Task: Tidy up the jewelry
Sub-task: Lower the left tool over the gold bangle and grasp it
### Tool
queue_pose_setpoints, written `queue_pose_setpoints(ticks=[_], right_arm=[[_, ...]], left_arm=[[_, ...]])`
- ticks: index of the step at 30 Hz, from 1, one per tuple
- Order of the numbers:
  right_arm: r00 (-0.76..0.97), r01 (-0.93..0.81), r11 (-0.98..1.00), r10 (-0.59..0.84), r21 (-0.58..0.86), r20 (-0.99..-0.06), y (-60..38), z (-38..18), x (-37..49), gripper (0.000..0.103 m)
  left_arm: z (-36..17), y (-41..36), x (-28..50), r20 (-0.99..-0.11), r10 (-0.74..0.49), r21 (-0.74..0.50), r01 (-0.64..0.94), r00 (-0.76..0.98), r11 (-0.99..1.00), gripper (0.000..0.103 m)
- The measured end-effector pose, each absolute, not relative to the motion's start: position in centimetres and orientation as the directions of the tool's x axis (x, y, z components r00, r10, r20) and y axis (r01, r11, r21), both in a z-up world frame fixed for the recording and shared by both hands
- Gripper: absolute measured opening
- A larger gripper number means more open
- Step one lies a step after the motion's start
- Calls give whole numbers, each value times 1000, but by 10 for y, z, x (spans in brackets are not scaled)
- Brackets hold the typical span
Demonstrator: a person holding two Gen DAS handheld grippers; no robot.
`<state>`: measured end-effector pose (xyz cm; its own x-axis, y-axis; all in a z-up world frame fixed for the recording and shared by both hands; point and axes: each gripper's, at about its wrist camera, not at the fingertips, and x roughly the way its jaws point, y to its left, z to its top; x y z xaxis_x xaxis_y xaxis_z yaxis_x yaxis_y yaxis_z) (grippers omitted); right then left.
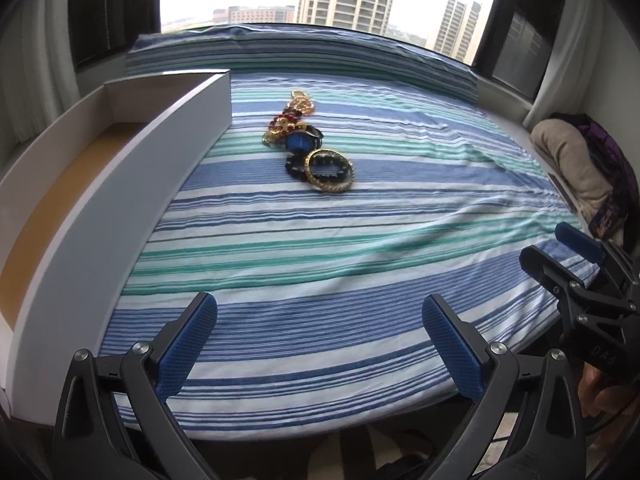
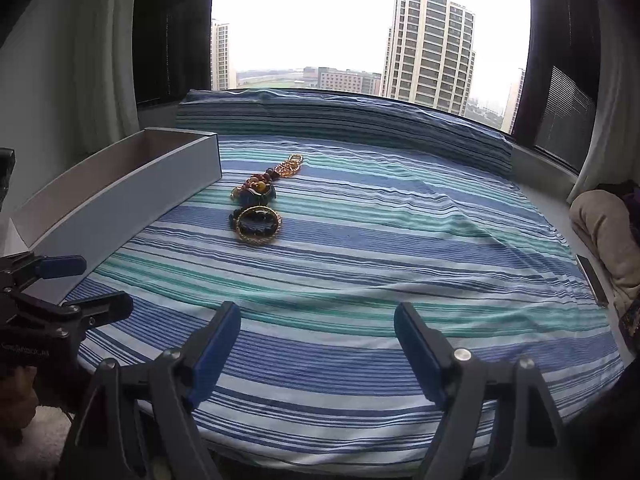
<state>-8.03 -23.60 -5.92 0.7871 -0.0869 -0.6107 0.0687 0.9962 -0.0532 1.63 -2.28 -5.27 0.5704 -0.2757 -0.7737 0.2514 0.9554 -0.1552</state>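
Observation:
A row of jewelry lies on the striped cloth: a gold bangle (image 1: 329, 171) over black beads nearest me, a blue-faced watch (image 1: 301, 141), red and amber beads (image 1: 285, 120), and gold pieces (image 1: 301, 101) farthest. The same row shows in the right wrist view, with the gold bangle (image 2: 258, 225) in front. A long white box (image 1: 120, 200) with a brown floor lies open at the left; it also shows in the right wrist view (image 2: 120, 196). My left gripper (image 1: 320, 312) is open and empty, well short of the jewelry. My right gripper (image 2: 318, 320) is open and empty too.
The blue, white and green striped cloth (image 1: 360, 256) covers the surface up to a raised striped ridge (image 1: 304, 52) under the window. A beige and purple bundle (image 1: 580, 172) lies at the right edge. The right gripper shows in the left wrist view (image 1: 568, 256).

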Motion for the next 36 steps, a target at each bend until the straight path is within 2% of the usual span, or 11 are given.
queue_pose_setpoints(ticks=[6, 15, 22, 27, 32, 33, 34, 36], right_arm=[[735, 99, 995, -62, 17, -676, -250, -78, -70, 81], [703, 100, 994, -33, 52, -711, -256, -92, -67, 81], [688, 121, 991, -36, 65, -725, -266, -100, -70, 81], [685, 128, 989, -31, 79, -728, -270, -103, -76, 81], [679, 123, 988, -18, 90, -734, -272, -108, -79, 81], [677, 125, 988, -17, 92, -735, -272, -109, -80, 81], [676, 128, 987, -17, 94, -736, -273, -109, -80, 81], [675, 137, 986, -20, 99, -737, -277, -110, -81, 81]], left_arm=[[-66, -12, 28, -798, -256, -165, 211, 546, 963, 102], [-72, -24, 93, -806, -339, -261, 224, 486, 939, 102], [-86, -96, 168, -843, -307, -135, 377, 443, 916, 102], [-112, -123, 218, -877, -264, -114, 360, 402, 926, 102], [-133, -135, 237, -897, -174, -30, 337, 407, 941, 101], [-134, -137, 236, -894, -168, -16, 344, 416, 939, 93], [-135, -138, 235, -898, -172, -19, 354, 406, 935, 71], [-135, -133, 233, -899, -205, -59, 357, 387, 932, 69]])
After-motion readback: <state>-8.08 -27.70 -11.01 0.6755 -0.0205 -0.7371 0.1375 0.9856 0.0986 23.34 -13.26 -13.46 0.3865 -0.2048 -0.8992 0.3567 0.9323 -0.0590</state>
